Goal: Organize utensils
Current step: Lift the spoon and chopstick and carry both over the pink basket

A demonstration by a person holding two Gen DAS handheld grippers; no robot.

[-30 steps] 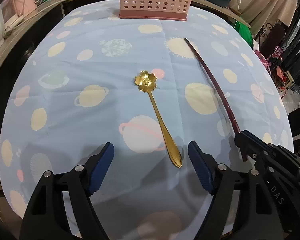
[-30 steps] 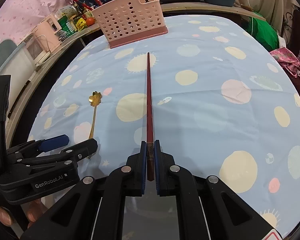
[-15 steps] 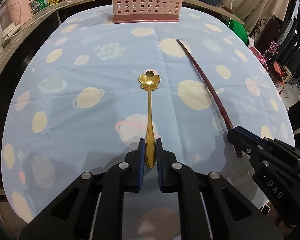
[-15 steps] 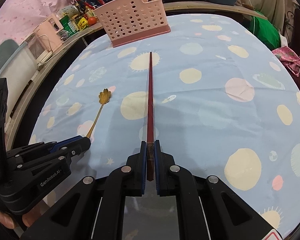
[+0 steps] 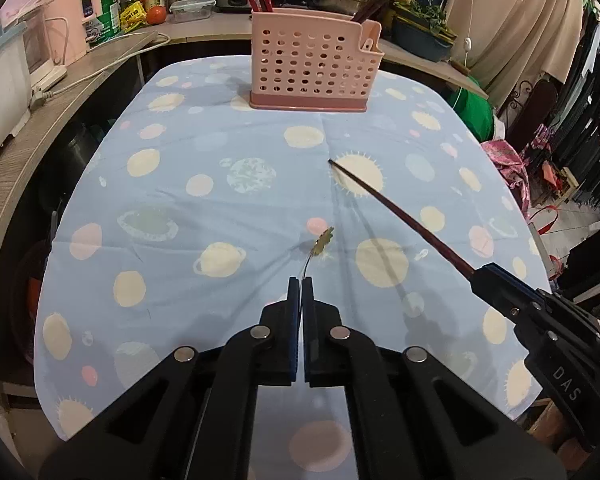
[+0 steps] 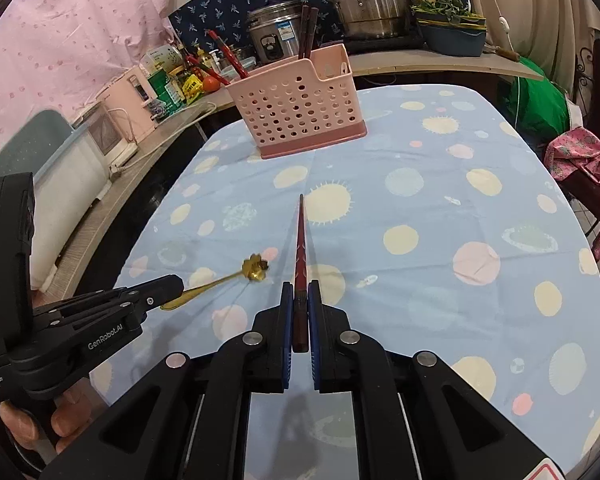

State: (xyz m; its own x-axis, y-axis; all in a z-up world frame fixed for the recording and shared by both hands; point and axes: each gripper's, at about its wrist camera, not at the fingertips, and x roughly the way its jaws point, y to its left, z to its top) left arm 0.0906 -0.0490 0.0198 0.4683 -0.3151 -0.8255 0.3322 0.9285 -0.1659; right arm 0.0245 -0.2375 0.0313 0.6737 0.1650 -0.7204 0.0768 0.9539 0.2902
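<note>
My left gripper (image 5: pixel 301 280) is shut on a gold spoon (image 5: pixel 320 245) with a flower-shaped bowl and holds it lifted above the blue planet-print tablecloth (image 5: pixel 180 200). The spoon (image 6: pixel 236 276) and left gripper (image 6: pixel 172 285) also show in the right wrist view. My right gripper (image 6: pixel 299 288) is shut on a dark red chopstick (image 6: pixel 301 236), held lifted and pointing toward the pink perforated utensil basket (image 6: pixel 300 108). The chopstick (image 5: pixel 400 220), right gripper (image 5: pixel 480 276) and basket (image 5: pixel 314 66) show in the left wrist view. The basket holds several chopsticks.
A wooden counter (image 5: pixel 40 128) curves round the table's left and back, with appliances, bottles, a rice cooker (image 6: pixel 278 36) and steel pots (image 6: pixel 368 0). A green bag (image 6: pixel 540 108) and pink cloth (image 6: pixel 580 160) sit off the right edge.
The left gripper closed on the spoon handle and lifted it off the cloth. The right gripper lifted the chopstick. Both views rose and now face the basket.
</note>
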